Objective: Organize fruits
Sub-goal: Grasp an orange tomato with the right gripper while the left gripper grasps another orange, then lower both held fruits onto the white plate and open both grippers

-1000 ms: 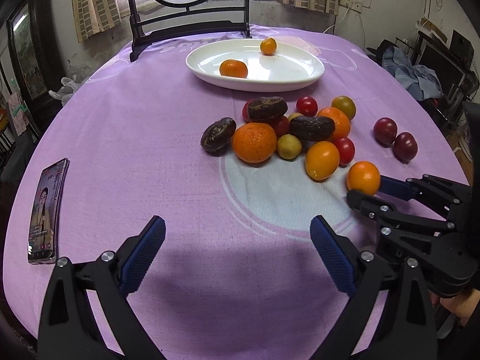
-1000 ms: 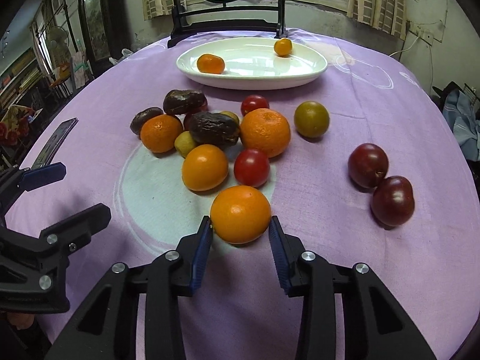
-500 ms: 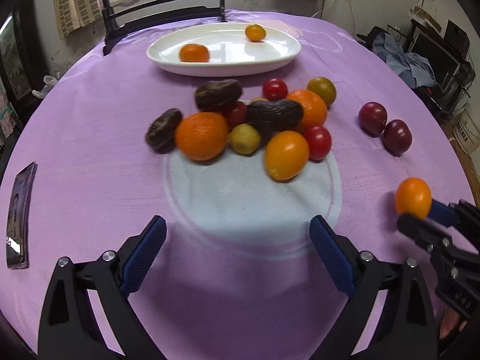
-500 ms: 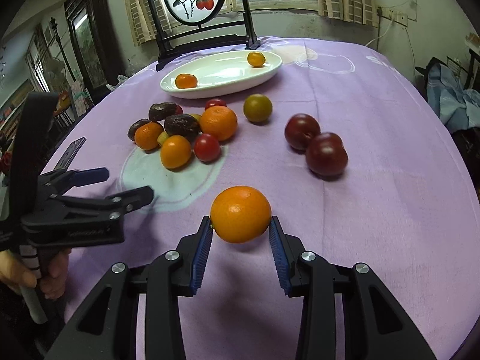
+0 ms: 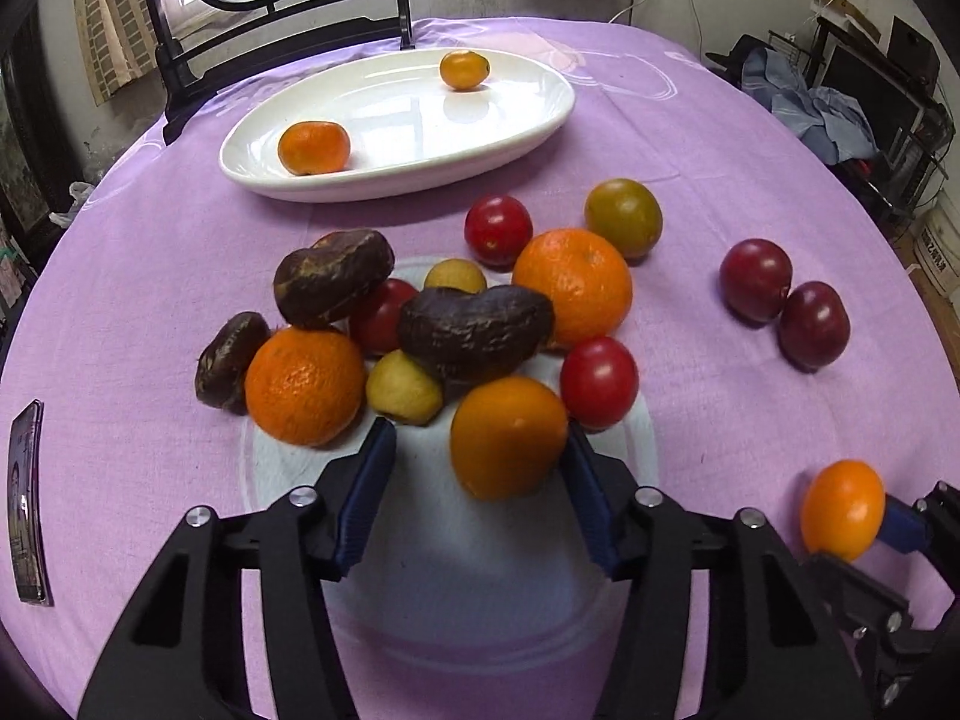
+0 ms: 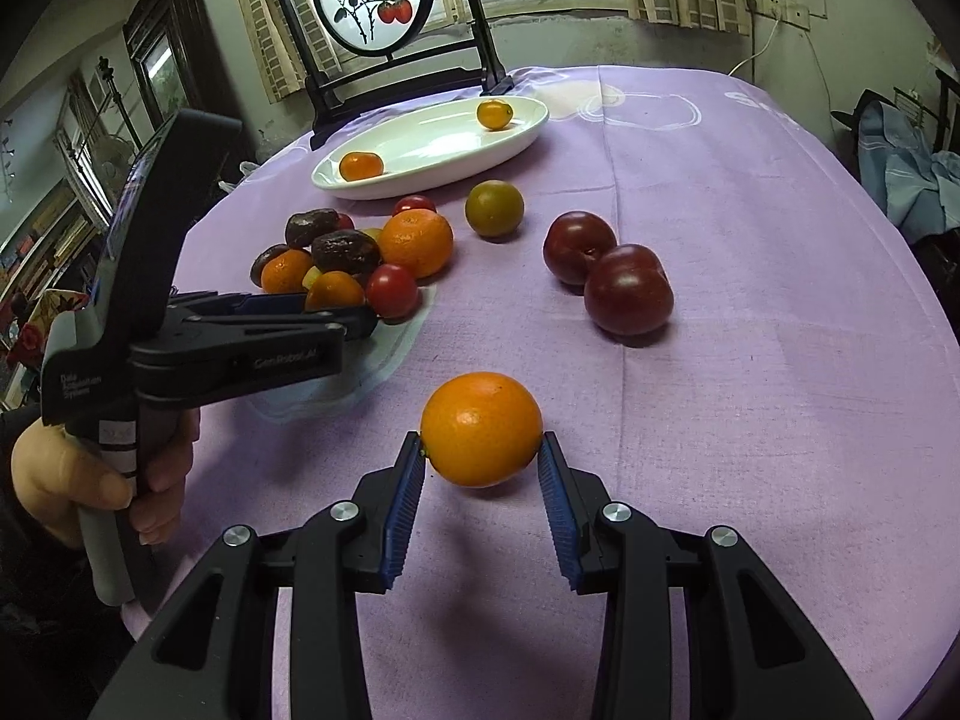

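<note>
My right gripper [image 6: 482, 468] is shut on a small orange [image 6: 481, 428] and holds it above the purple cloth; the same orange shows in the left wrist view [image 5: 842, 509]. My left gripper [image 5: 477, 456] is open, its jaws on either side of another orange fruit [image 5: 507, 435] at the near edge of the fruit pile; the right finger [image 5: 585, 498] touches it, the left stands apart. The pile holds oranges [image 5: 573, 285], red tomatoes [image 5: 598, 382], dark brown fruits [image 5: 474, 324] and small yellow ones. A white oval plate [image 5: 528, 120] beyond holds two small oranges.
Two dark red plums [image 5: 783, 303] lie right of the pile, and a green-brown fruit [image 5: 623, 216] behind it. A phone [image 5: 25, 498] lies at the left table edge. A dark stand with a round painted panel [image 6: 372, 0] is behind the plate.
My left gripper has moved forward to the pile and narrowed around the near orange fruit. My right gripper has lifted its orange and drawn back to the right.
</note>
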`<control>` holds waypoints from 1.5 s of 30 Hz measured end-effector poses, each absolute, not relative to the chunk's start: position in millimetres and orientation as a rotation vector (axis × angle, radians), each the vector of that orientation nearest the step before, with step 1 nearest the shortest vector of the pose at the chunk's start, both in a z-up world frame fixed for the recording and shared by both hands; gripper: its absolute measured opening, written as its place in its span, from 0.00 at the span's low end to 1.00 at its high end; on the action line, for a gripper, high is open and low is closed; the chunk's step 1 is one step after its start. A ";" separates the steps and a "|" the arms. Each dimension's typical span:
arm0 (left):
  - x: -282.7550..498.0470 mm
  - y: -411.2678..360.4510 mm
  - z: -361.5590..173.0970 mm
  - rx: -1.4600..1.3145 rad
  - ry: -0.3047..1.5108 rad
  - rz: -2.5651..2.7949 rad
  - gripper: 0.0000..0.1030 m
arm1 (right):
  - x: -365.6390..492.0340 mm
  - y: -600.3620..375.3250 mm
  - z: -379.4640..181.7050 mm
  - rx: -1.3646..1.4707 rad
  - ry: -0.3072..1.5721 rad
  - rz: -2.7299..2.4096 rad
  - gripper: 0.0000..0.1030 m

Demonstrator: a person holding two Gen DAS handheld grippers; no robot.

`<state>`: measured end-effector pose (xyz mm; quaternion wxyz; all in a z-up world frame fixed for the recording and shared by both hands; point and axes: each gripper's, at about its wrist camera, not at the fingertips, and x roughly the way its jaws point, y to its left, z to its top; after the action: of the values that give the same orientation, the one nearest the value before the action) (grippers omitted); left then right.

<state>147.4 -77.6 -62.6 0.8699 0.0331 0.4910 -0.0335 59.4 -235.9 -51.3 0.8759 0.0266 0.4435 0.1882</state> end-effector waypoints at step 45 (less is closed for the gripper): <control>316.9 23.4 4.5 -0.099 0.943 -0.064 0.33 | 255.9 -115.4 -10.7 -0.138 0.898 0.413 0.39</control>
<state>316.9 23.4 4.5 0.8891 -0.0478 0.4541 -0.0309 255.9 -115.4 -10.7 0.8780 -0.0663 0.4306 0.1981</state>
